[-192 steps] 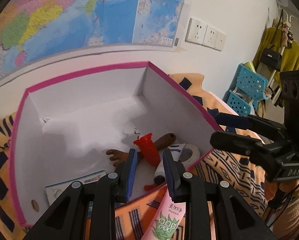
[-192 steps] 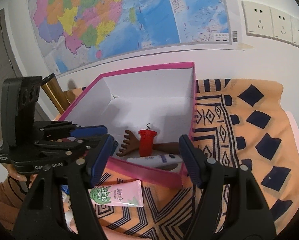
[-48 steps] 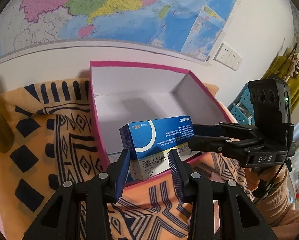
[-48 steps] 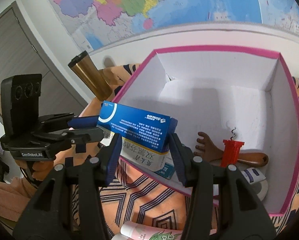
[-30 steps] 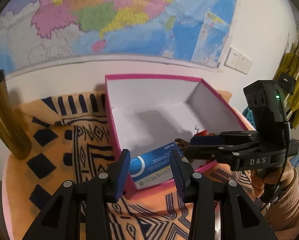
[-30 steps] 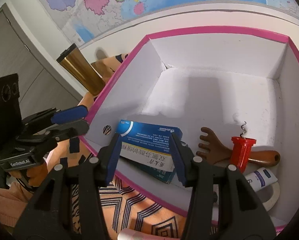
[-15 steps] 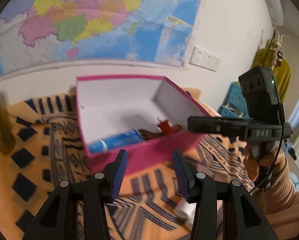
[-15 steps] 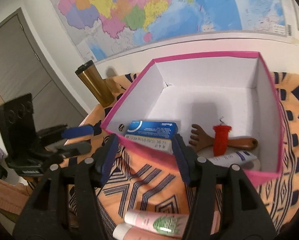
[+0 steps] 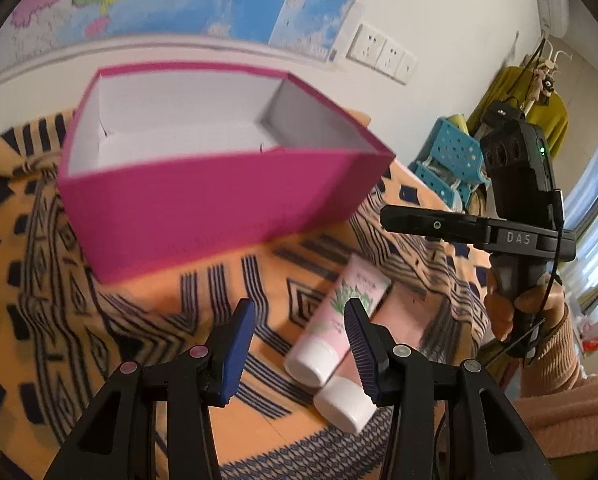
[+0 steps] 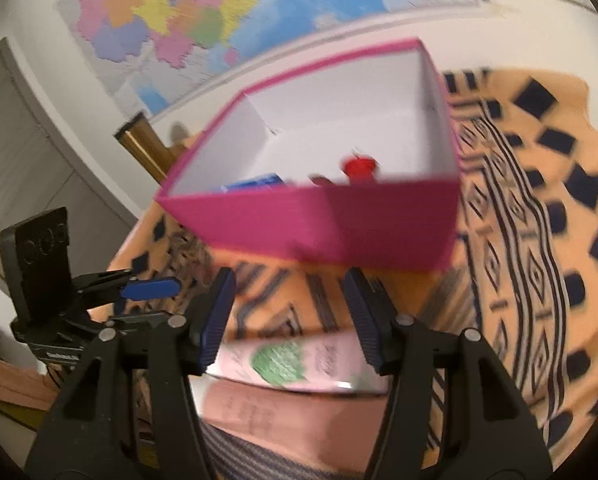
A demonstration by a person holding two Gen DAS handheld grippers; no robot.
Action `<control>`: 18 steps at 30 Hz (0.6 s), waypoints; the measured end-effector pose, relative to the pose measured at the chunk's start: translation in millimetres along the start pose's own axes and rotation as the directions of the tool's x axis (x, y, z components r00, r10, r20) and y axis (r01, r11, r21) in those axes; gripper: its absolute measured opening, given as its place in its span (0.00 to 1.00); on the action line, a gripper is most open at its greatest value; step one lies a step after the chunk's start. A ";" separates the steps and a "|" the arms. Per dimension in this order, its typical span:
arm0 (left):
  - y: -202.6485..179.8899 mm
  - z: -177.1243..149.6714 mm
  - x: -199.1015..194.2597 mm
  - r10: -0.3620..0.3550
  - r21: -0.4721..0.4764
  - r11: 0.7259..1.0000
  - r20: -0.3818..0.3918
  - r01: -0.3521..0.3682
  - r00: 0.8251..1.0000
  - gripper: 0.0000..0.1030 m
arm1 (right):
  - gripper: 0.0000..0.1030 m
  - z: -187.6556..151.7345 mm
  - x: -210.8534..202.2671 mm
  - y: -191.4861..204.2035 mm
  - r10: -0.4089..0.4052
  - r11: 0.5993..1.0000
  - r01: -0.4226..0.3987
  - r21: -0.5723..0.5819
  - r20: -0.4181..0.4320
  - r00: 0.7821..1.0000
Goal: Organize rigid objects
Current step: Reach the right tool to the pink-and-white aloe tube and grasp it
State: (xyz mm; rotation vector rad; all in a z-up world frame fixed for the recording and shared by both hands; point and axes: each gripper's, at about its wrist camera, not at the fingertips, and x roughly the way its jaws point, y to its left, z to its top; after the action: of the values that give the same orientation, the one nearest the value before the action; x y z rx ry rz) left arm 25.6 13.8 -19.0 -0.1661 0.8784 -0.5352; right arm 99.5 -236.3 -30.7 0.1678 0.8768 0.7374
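Item: pink tube (image 9: 341,312), lying on my patterned desk cloth (image 9: 147,312) before the magenta box (image 9: 219,200). Left gripper (image 9: 299,340) released, tube just beyond its right finger. Right gripper (image 10: 291,316) released, tube (image 10: 295,360) below, untouched.

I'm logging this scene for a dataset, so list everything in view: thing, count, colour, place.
box: one, pink outside, white inside, on cloth
tubes: two, pink with white caps, on cloth before box
carton: one, blue, inside box
red item: one, inside box
flask: one, gold, left of box
cloth: one, orange with dark pattern
wall map: one, multicoloured
sockets: white, on wall
left tongs: black, blue pads, open
right tongs: same, open
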 end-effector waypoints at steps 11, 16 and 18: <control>-0.1 -24.8 14.9 0.003 -0.052 0.999 -0.073 -0.006 0.997 0.46 | 0.57 -32.6 5.5 -30.9 -0.050 0.996 0.054 0.075 -0.064 0.997; 0.0 -31.4 16.5 -0.009 -0.074 0.997 -0.085 0.002 0.996 0.46 | 0.57 -35.7 8.2 -32.4 -0.055 0.995 0.060 0.075 -0.068 0.996; -0.8 -33.1 17.4 -0.010 -0.078 0.997 -0.092 0.002 0.996 0.46 | 0.57 -36.1 10.8 -32.2 -0.053 0.996 0.058 0.074 -0.073 0.996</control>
State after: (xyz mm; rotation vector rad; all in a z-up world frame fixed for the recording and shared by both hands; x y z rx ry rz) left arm 8.8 6.8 -51.7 -0.2164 0.9894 -0.5177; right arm 93.6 -258.9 -74.4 0.1846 0.9739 0.6618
